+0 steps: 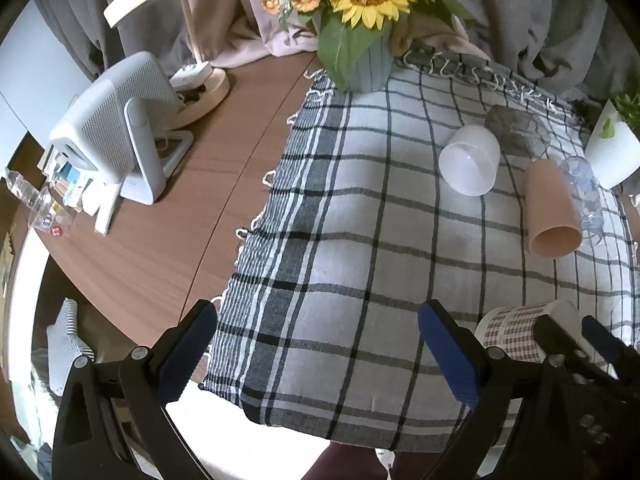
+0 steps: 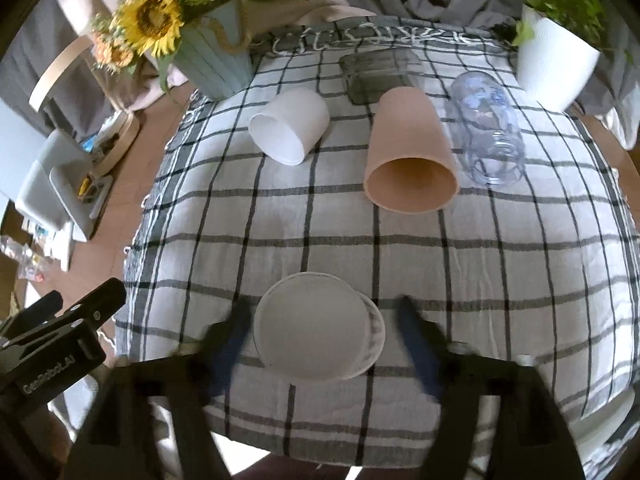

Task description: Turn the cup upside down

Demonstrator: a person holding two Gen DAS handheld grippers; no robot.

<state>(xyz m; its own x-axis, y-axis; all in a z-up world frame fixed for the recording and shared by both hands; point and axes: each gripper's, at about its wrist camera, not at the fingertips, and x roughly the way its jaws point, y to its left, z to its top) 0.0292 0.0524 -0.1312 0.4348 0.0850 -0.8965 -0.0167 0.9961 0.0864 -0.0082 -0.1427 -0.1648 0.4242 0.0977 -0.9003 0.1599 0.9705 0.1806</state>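
My right gripper [image 2: 320, 340] sits low over the near edge of the checked cloth [image 2: 320, 248], fingers spread wide on either side of the patterned cup [image 2: 316, 326]. The cup stands bottom-up between them, its pale flat base facing my camera; the blurred blue pads flank it, and I can't tell for sure whether they touch its wall. From the left wrist view I see the same cup [image 1: 516, 332], its checked side showing beside the right gripper's fingers.

My left gripper [image 1: 316, 344] hangs open over the cloth's near left part, nothing between its blue pads [image 1: 188, 344].

Further back, a white cup [image 2: 290, 128] lies on its side, mouth toward me. Beside it a peach cup [image 2: 410, 152] also lies tipped over, and a clear plastic cup [image 2: 488, 132] lies just right of that. The sunflower pot [image 2: 214, 60] stands at the far left corner.
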